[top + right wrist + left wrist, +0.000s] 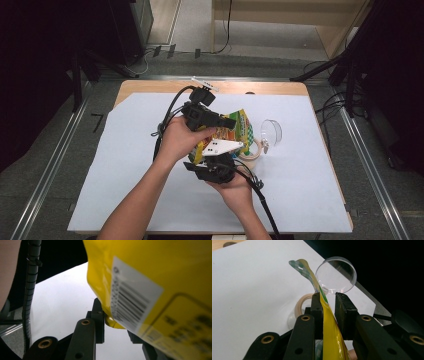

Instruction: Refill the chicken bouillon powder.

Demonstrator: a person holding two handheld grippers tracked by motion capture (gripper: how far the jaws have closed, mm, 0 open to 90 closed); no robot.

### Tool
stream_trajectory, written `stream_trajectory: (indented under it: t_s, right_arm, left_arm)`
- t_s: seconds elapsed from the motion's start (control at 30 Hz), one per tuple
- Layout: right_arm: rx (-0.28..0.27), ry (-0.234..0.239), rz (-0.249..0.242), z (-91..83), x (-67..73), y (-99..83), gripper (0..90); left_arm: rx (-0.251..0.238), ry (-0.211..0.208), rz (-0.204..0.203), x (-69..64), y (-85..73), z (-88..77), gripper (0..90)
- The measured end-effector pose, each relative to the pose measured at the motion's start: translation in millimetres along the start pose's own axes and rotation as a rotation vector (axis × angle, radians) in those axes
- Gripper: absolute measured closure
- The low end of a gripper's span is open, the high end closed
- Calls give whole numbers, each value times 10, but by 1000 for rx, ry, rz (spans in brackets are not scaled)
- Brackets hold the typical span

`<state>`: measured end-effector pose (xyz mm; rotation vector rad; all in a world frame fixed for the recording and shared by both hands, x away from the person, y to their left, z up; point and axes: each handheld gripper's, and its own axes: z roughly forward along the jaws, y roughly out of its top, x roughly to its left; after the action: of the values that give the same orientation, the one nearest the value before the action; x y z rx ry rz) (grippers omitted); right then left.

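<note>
A yellow and green snack bag [239, 127] is held up over the table between my two grippers. My left gripper [231, 122] comes in from the left and is shut on the bag's upper part. In the left gripper view the bag's thin edge [327, 322] runs up between the jaws of that gripper [328, 296], lying against the left jaw. My right gripper [202, 160] holds the bag from below. In the right gripper view a bottom corner of the bag [112, 323], beside its barcode label, sits between the jaws of that gripper [113, 315]; the bag hides the right jaw.
A clear round plastic lid [271, 132] [336, 275] stands on edge just right of the bag. A beige tape roll [254, 151] [300, 305] lies beside it. A white sheet [150, 175] covers the wooden table [150, 86].
</note>
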<state>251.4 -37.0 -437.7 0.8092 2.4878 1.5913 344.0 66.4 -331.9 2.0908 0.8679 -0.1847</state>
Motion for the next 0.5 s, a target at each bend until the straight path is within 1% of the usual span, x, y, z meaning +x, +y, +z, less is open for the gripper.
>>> stream_trajectory:
  t_s: [0.03, 0.07, 0.13, 0.33, 0.37, 0.4, 0.5]
  right_arm:
    - [-13, 6, 20, -5, -13, -16, 724]
    - [-18, 10, 30, -5, -21, -24, 724]
    - [-27, 11, 43, -10, -35, -43, 724]
    - [-29, 1, 42, -17, -35, -56, 722]
    - [-32, -4, 46, -12, -42, -62, 720]
    - [-33, -4, 48, -8, -45, -65, 721]
    - [-42, -1, 59, 0, -51, -77, 721]
  left_arm:
    - [4, 2, 8, -17, 1, 3, 778]
    - [0, -1, 15, -23, -1, 5, 779]
    - [3, 3, 17, -38, -2, 8, 781]
    - [-3, 13, 28, -61, -9, 14, 793]
    - [1, 23, 42, -75, -12, 9, 799]
    - [1, 25, 47, -79, -13, 7, 801]
    - [-1, 29, 48, -80, -17, 5, 807]
